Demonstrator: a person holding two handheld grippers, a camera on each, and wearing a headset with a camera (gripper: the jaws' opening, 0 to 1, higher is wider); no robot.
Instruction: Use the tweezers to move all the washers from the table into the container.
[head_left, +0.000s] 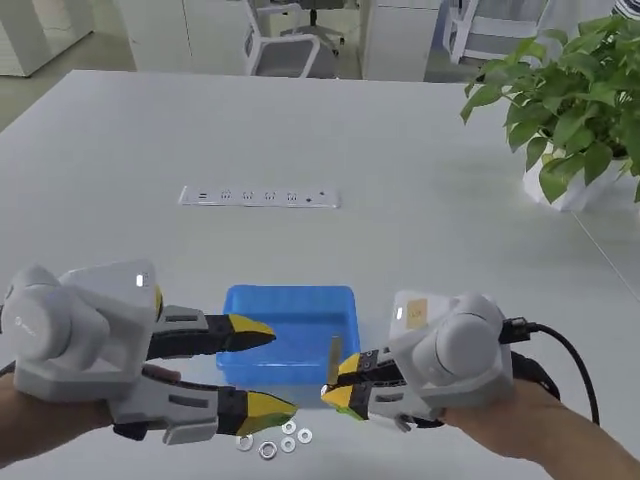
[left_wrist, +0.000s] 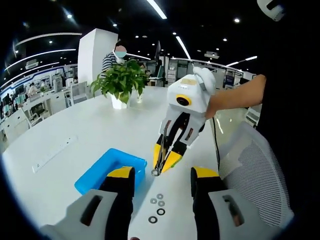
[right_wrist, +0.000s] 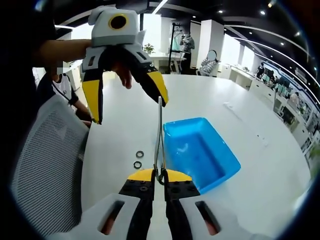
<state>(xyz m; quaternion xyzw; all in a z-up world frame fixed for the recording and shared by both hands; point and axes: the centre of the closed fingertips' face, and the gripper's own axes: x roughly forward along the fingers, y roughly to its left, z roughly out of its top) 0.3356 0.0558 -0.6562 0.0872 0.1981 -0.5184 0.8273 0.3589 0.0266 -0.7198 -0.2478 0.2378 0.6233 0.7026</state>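
Blue container (head_left: 290, 340): plastic tray on the white table (head_left: 400, 150); no washer could be made out inside it.
Washers (head_left: 275, 440): small loose cluster on the table just off the container's near edge, on the person's side.
Tweezers (right_wrist: 159, 135): clamped in the right gripper, tips out over the table beside the container's near corner, close to the cluster; whether a washer sat in the tips was too small to tell.
Right gripper (head_left: 340, 385): jaws closed on the tweezers' handle end, near the container's right front corner.
Left gripper (head_left: 278, 370): jaws spread wide, holding nothing, hovering at the container's left front corner.
Progress: judged barely begun; the whole cluster lay outside the container.
Surroundings: power strip (head_left: 258, 197) well beyond the container's far side; potted plant (head_left: 570, 110) far off to its right; office chairs (head_left: 285, 45) past the table.
Obstacles: none between washers and container; the left gripper hung close over the cluster.
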